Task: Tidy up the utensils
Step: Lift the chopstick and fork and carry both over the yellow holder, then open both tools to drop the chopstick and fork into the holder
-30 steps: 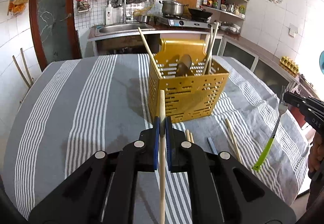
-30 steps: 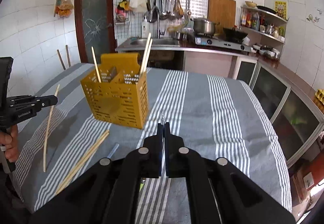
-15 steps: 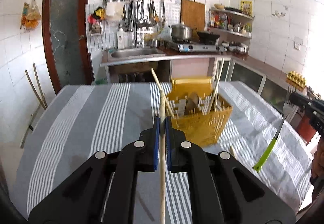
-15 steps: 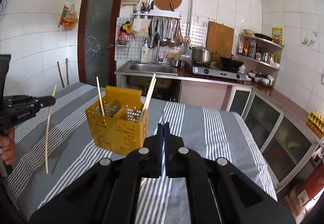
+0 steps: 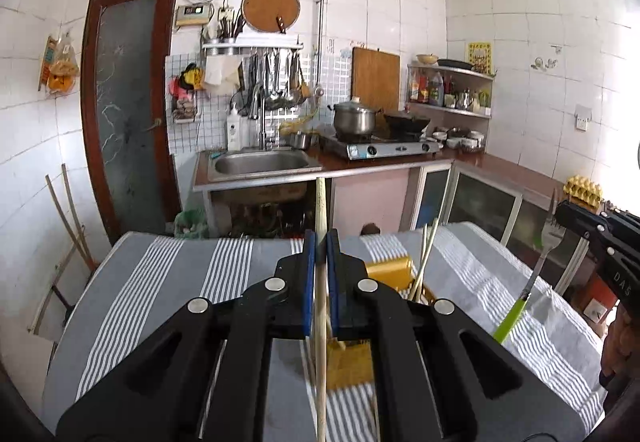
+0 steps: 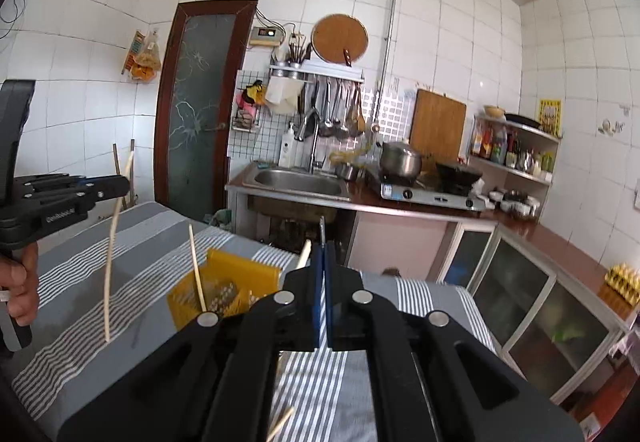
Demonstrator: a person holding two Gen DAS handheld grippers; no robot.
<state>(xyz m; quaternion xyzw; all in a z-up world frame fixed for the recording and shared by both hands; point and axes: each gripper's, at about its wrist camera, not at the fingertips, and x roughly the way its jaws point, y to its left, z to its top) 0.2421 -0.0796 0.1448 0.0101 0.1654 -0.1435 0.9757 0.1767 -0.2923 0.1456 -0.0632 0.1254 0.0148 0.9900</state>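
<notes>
Gripping chopstick [image 5: 320, 316] and fork [image 5: 536, 274] above striped table [image 5: 160, 282], yellow caddy [image 6: 236, 284] mid-table

Left claw [image 5: 320, 242] matte black, blue pads [image 5: 308, 282], round silver screws, right claw [image 6: 323, 254] alike, white lettering on side, bare hand [image 6: 20, 282].

Both fisheye views sit close behind their own black jaws, which fill the lower frame, and face across the striped table [image 5: 168, 282] toward the kitchen wall. Both share the sink [image 5: 262, 164], stove [image 6: 432, 194] and yellow basket [image 6: 240, 274]; each catches the opposite gripper at a side edge, right and left respectively
</notes>
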